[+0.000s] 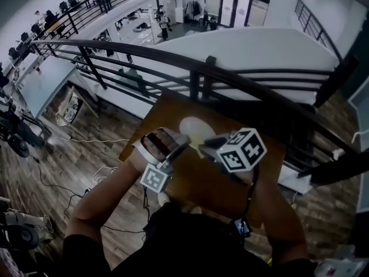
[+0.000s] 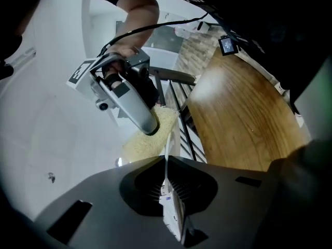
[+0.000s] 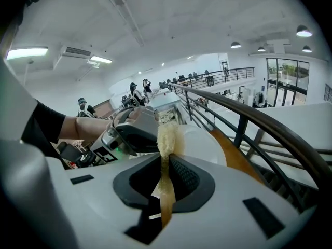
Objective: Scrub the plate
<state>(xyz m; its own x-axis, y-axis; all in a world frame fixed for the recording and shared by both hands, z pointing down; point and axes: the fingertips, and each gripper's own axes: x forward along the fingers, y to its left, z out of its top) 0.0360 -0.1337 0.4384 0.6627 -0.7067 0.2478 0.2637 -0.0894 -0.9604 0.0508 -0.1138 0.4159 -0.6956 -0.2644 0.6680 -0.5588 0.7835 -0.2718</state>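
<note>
On a wooden table [image 1: 253,178] by a railing, my left gripper [image 1: 176,149] is shut on the rim of a white plate [image 1: 193,128] and holds it tilted up. In the left gripper view the plate [image 2: 98,139] runs edge-on out of the left gripper [image 2: 167,162]. My right gripper [image 1: 207,148] is shut on a yellow scrub pad [image 3: 166,134], which lies against the plate's face [image 3: 205,144]. The same pad [image 2: 153,131] shows under the right gripper's body [image 2: 127,95]. The right gripper's [image 3: 166,162] jaws clamp the pad's lower end. Across the plate sits the left gripper's body [image 3: 129,131].
A dark metal railing [image 1: 196,74] runs along the table's far edge, with an open drop to a lower floor beyond. The bare wooden tabletop [image 2: 244,118] stretches beside the plate. A cable [image 1: 98,172] trails over the wooden floor at the left.
</note>
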